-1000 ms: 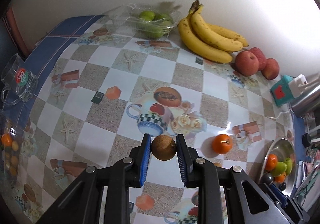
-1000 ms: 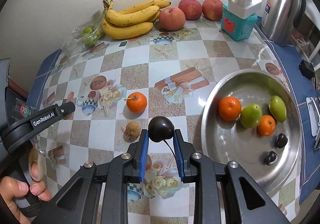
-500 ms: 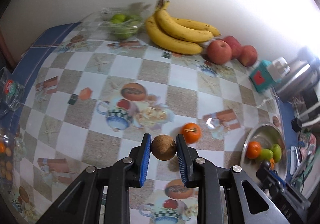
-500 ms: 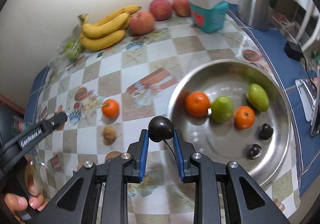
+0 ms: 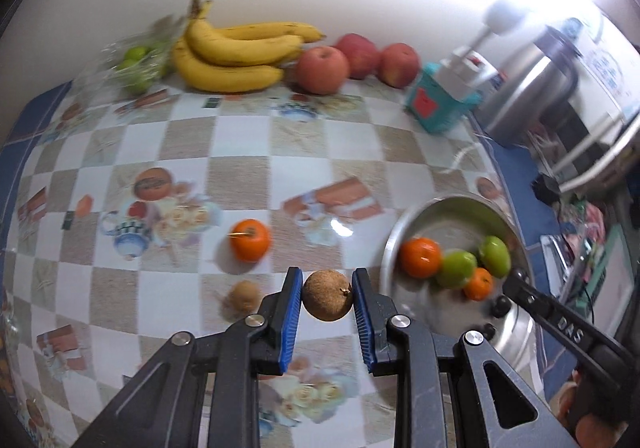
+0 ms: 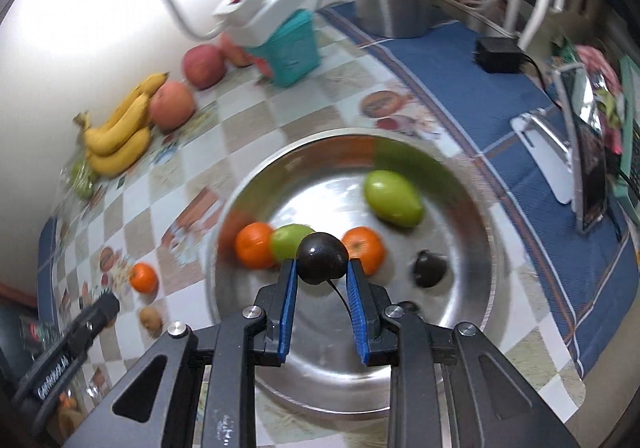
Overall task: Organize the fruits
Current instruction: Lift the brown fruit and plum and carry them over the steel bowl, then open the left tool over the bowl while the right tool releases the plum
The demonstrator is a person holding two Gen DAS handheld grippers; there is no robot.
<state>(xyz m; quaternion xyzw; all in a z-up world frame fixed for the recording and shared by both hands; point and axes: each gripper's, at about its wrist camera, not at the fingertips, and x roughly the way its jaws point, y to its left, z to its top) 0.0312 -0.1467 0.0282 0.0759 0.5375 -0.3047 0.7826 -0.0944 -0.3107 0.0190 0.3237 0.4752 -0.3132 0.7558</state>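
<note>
The left gripper (image 5: 327,298) pinches a round, rough brown fruit (image 5: 327,296) between its blue ribbed pads, holding it above the checkered, picture-printed tablecloth (image 5: 240,135), just left of the round stainless steel bowl (image 5: 404,232). The right gripper (image 6: 321,268) is clamped on a glossy dark, near-black round fruit (image 6: 321,256) with a thin stem trailing below it – this one hangs over the bowl (image 6: 472,207), in front of the fruit lying inside.

In the bowl lie two orange tangerines (image 6: 256,246), one at the left and one partly hidden behind the held dark fruit, two green fruits (image 6: 394,197) – the larger one oval, towards the far side – and two small dark fruits (image 6: 429,268), one of them barely showing behind the right gripper's arm.

On the cloth outside the bowl, an orange tangerine with a short stalk (image 5: 250,240) sits left of the bowl, and a second small brown fruit (image 5: 244,294) lies just nearer the camera than it. Along the white wall stand a bunch of yellow bananas (image 5: 236,55), three red apples (image 5: 322,69), and a clear plastic bag of green fruit (image 5: 138,59) at the far left. A teal box with a white power adapter on top (image 5: 444,103) and a steel thermos jug (image 5: 532,91) stand to the right. The frames are somewhat motion-blurred
</note>
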